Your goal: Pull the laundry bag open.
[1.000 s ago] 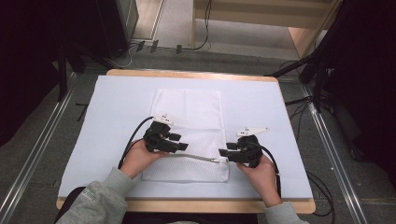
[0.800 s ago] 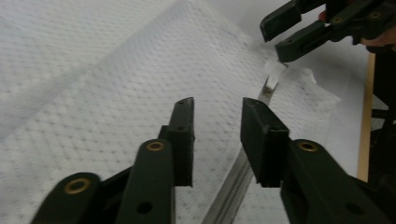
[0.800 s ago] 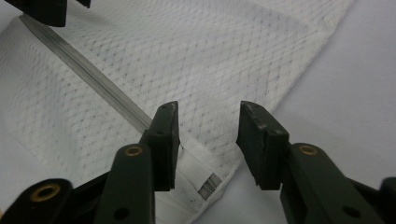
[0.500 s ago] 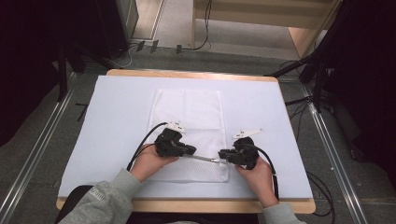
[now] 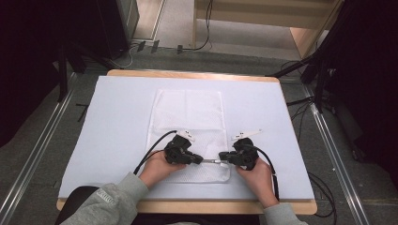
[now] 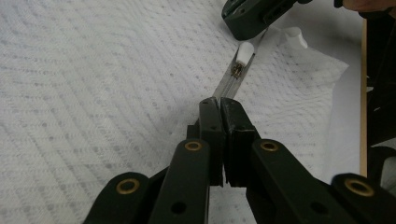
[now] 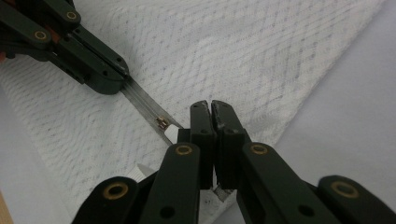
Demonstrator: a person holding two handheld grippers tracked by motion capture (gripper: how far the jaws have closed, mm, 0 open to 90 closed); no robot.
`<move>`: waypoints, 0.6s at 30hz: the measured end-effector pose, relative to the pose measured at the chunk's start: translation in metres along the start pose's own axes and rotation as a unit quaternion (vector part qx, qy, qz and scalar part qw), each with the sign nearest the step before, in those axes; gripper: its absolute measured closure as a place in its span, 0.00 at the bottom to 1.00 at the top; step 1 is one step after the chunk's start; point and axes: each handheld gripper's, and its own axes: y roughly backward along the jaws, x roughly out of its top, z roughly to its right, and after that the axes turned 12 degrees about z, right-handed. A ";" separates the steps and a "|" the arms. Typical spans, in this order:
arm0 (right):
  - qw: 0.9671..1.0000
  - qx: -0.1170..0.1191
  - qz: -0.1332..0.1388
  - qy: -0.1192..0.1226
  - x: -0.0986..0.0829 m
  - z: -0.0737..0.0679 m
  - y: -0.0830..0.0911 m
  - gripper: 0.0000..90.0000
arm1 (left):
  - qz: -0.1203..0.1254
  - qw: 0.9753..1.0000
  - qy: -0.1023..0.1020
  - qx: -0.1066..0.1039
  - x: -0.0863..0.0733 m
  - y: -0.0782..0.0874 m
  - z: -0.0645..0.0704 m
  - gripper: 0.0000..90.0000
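Observation:
A white mesh bag (image 5: 190,123) lies flat on the pale mat (image 5: 117,117), its zipper (image 5: 212,161) along the near edge. My left gripper (image 5: 198,160) points right and is shut on the zipper strip (image 6: 225,86); the small metal slider (image 6: 237,70) and white pull tab (image 6: 244,53) lie just beyond its tips (image 6: 220,101). My right gripper (image 5: 223,162) points left toward it, a short gap away. In the right gripper view its jaws (image 7: 210,106) are shut, with the white pull tab (image 7: 175,134) running under them and the slider (image 7: 161,122) just in front.
The mat covers a wooden table (image 5: 187,74) whose near edge (image 5: 211,206) sits just behind my hands. Cables (image 5: 150,152) trail from both grippers. Metal rails (image 5: 42,140) run along the floor at both sides of the table.
My left gripper has slid right and nearer along the zipper, closing most of the gap to the right gripper. The right gripper has barely moved.

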 end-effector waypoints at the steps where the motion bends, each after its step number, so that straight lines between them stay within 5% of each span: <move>1: 1.000 0.000 -0.002 0.001 0.000 -0.001 0.000 1.00 | 0.002 1.000 -0.013 0.002 0.000 -0.001 0.003 0.97; 15: 1.000 0.011 -0.020 0.002 -0.006 -0.013 0.003 1.00 | 0.000 1.000 -0.015 -0.002 0.000 0.000 0.003 0.94; 18: 1.000 0.009 -0.019 0.017 -0.006 -0.020 0.000 1.00 | -0.001 1.000 -0.018 -0.001 0.000 0.000 0.003 0.93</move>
